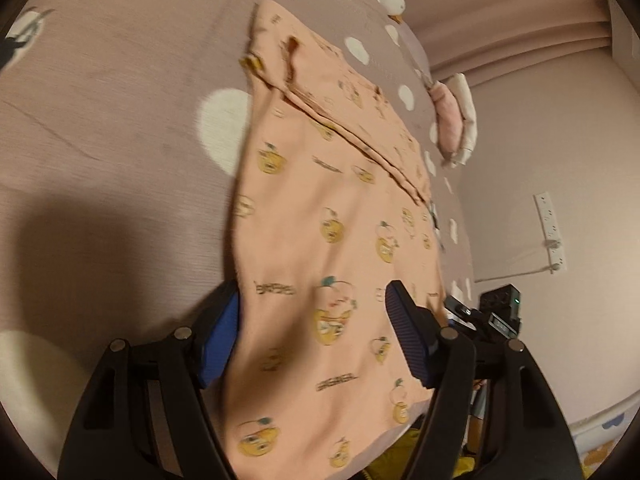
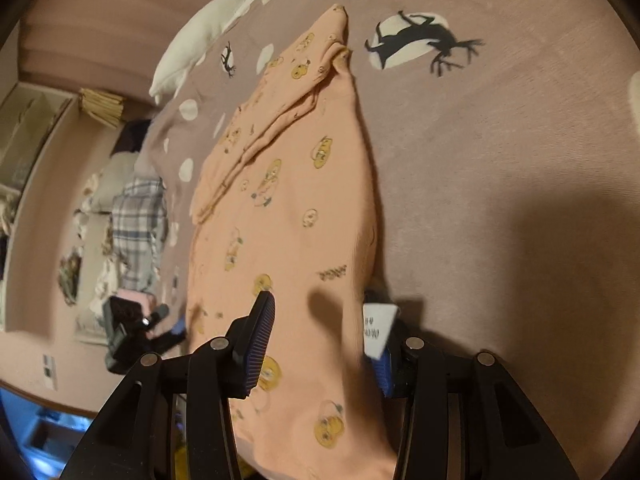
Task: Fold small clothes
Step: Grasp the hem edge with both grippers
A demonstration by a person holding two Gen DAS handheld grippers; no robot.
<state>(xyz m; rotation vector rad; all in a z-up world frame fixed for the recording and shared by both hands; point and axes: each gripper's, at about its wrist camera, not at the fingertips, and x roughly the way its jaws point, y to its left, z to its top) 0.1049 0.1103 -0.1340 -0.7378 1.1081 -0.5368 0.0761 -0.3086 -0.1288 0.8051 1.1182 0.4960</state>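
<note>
A peach shirt [image 1: 320, 216] printed with small yellow cartoon figures lies spread on a mauve bedsheet [image 1: 112, 128] dotted with white spots and black deer shapes. Its far end is partly folded, with a sleeve doubled across the body, and a seam ridge runs diagonally over the cloth.

In the left wrist view, the left gripper [image 1: 312, 320] sits at the near hem with its jaws apart. The shirt's near part lies between the two blue pads; the left pad is at the cloth's edge and the right pad rests over the fabric, but neither pinches it.

In the right wrist view, the right gripper [image 2: 320, 332] also stands with its jaws apart, straddling the near edge of the shirt [image 2: 288, 216]. A white care label [image 2: 378, 330] sticks out beside the right pad. The other gripper shows at the left, just past the shirt's edge.

A white pillow [image 2: 200, 36] lies at the far end of the bed.
</note>
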